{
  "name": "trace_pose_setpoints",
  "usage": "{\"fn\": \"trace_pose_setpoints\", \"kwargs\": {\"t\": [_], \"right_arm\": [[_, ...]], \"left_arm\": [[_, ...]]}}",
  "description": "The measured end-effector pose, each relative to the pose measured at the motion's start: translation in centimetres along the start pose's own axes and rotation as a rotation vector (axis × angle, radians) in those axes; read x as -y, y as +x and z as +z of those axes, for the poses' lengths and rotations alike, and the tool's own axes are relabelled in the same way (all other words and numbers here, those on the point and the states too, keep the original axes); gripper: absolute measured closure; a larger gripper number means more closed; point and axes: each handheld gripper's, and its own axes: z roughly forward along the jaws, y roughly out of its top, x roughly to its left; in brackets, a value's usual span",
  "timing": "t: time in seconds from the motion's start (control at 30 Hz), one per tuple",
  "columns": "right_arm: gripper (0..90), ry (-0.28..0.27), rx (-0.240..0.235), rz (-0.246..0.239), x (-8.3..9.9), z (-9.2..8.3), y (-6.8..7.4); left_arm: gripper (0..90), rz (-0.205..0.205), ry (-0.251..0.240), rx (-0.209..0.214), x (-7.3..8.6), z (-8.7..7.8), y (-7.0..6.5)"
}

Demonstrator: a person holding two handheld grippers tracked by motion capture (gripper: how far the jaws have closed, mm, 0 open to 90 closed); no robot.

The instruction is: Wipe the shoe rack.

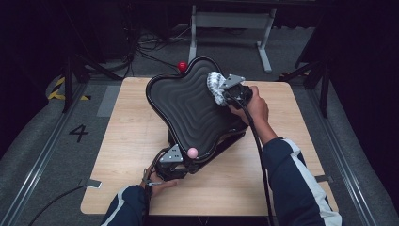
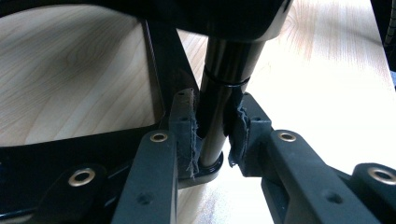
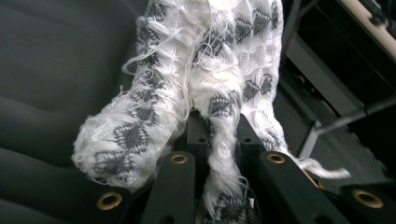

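The left tongs [image 1: 181, 165] are held low at the near edge of the surface [image 1: 127, 141], clamped on the black post [image 2: 217, 107] under the black ridged seat [image 1: 188, 106]. The right tongs [image 1: 225, 92] reach over the seat's far right lobe, closed on a white-and-grey knitted cloth [image 3: 187, 84]. The frayed, bunched cloth rests against the seat's wavy top.

White-and-grey knitted cloth [image 3: 196, 79] — clamped between the tongs [image 3: 219, 130] — lies against a dark ribbed pad [image 3: 51, 70].
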Motion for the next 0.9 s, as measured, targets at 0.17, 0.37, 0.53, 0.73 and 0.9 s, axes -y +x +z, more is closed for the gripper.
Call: {"fn": "trace_pose_setpoints", "kwargs": {"t": [0.17,0.37,0.53,0.73,0.9], "right_arm": [[81.5,-0.017,-0.054,0.088,1.0,-0.1,-0.9],[81.5,-0.038,-0.077,0.037,1.1,-0.8,0.6],[81.6,-0.060,-0.103,0.006,0.9,-1.2,1.9],[81.6,-0.100,-0.136,-0.072,0.3,-2.4,5.0],[81.6,-0.135,-0.197,-0.093,-0.1,-3.1,6.7]], "left_arm": [[72.9,-0.001,0.001,0.000,0.0,0.0,0.0],[72.9,-0.005,0.006,0.005,0.0,0.1,0.0],[72.8,-0.006,0.006,0.007,0.0,0.1,0.0],[72.7,-0.006,0.010,0.011,0.0,0.1,0.0],[72.8,-0.003,0.014,0.011,0.0,0.1,0.0]]}}
